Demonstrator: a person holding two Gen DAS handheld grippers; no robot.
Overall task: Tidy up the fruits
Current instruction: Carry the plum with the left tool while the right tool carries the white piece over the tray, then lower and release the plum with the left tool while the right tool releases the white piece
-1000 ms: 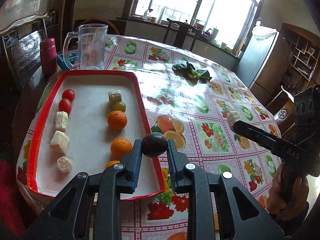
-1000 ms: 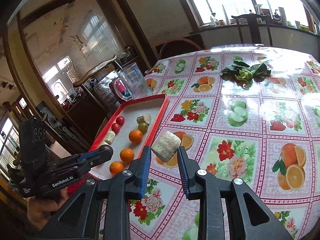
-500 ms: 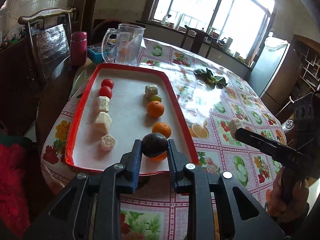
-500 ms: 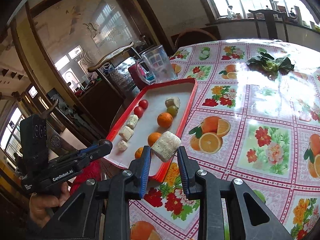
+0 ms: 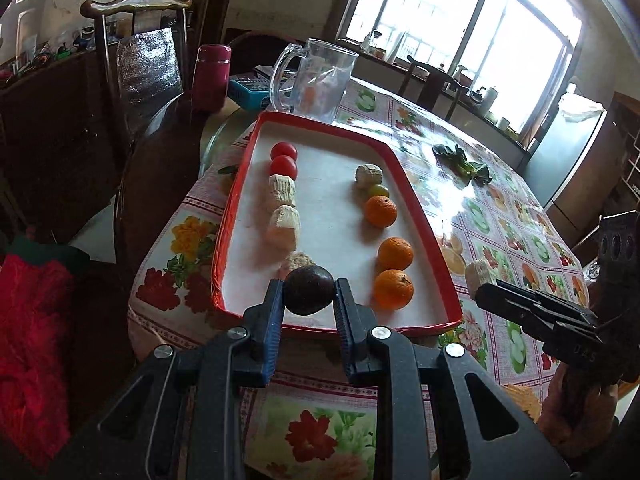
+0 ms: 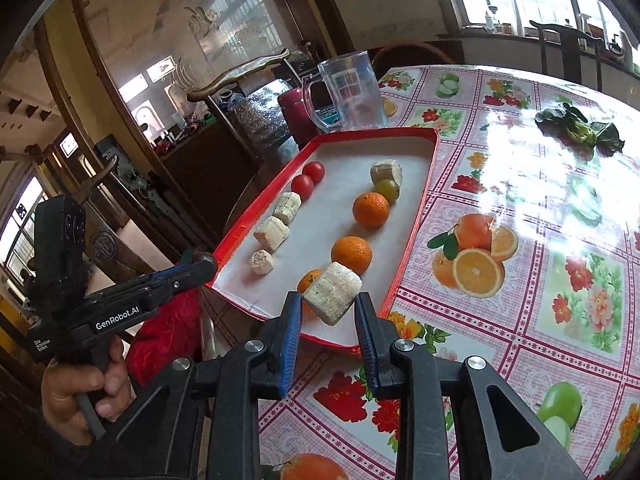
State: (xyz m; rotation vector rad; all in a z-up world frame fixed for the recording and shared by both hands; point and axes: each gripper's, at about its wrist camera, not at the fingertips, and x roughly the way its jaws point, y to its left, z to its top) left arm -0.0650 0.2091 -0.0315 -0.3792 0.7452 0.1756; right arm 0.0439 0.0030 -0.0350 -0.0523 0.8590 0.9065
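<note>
Two tools angled down, left tool (image 5: 308,300), right tool (image 6: 329,310)

The table is covered by a glossy oilcloth (image 6: 520,216) printed with fruit and flowers, on which window glare is reflected. A matt white floor is seen in the red-rimmed tray (image 5: 236,216). The oranges (image 5: 394,254) look finely pitted, the tomatoes (image 5: 283,159) smooth and shiny. The dark round fruit (image 5: 309,289) looks matt, the pale cut chunk (image 6: 332,298) rough and fibrous. The clear pitcher (image 5: 320,78) looks like plastic. Matt black plastic bodies, ribbed blue pads (image 6: 291,334) and bright metal screws are shown on both grippers. At the far left, polished dark wood is seen on the chair (image 5: 136,6).
</note>
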